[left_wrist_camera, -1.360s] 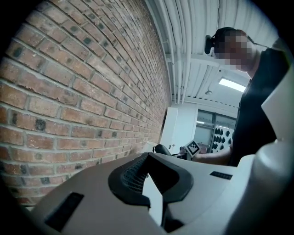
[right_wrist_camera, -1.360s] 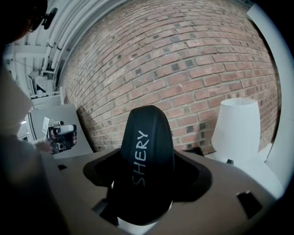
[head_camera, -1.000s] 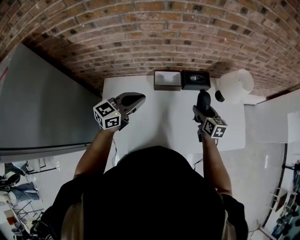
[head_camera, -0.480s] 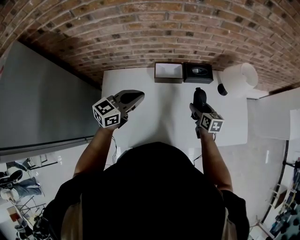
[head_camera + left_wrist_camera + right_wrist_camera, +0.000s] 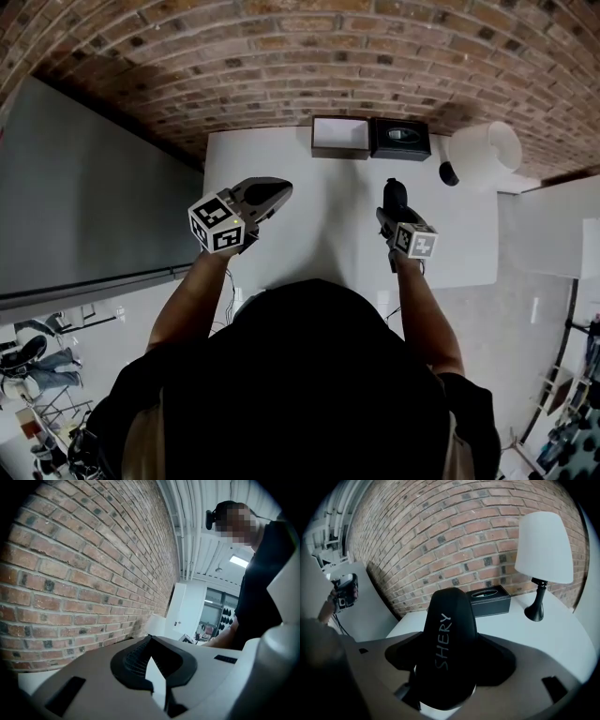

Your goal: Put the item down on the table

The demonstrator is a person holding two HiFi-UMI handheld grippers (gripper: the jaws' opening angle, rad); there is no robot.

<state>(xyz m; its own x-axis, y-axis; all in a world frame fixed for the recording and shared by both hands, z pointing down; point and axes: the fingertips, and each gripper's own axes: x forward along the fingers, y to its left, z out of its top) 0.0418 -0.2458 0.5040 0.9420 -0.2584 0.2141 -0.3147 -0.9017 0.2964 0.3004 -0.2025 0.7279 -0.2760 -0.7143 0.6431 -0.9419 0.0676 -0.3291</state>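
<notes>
The white tabletop (image 5: 319, 234) spreads below and ahead of my right gripper (image 5: 395, 208), bare just in front of it. The lamp (image 5: 543, 545) stands ahead to its right, and the black tissue box (image 5: 490, 599) sits straight ahead by the brick wall. The right gripper is clamped on the black case (image 5: 446, 644) marked SHERY, which looks clear of the surface. I'd lower it onto the bare patch short of the box, feel it settle, then release. My left gripper (image 5: 267, 195) is closed on nothing.
</notes>
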